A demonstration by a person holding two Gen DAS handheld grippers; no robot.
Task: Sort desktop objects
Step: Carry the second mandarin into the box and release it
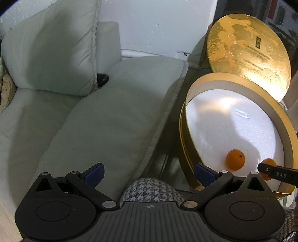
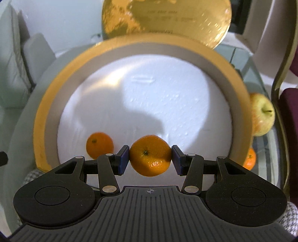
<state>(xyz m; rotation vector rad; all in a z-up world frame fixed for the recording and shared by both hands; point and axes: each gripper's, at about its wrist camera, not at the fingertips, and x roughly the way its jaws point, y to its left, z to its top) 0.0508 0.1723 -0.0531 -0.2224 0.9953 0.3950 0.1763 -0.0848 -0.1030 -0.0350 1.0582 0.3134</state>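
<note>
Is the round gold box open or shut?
Open. The box shows its white inside, with one mandarin lying in it; its gold lid stands propped behind it.

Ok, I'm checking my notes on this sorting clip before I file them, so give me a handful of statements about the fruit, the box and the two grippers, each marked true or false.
1. The right gripper is shut on a small orange mandarin. True.
2. The left gripper holds a mandarin too. False: its jaws stand open and empty.
3. A second loose mandarin lies on the white foam floor of the round gold box. True.
4. The yellow-red apple lies inside the box. False: it sits outside the rim.
5. The round gold lid covers the box. False: it stands behind the open box.
</note>
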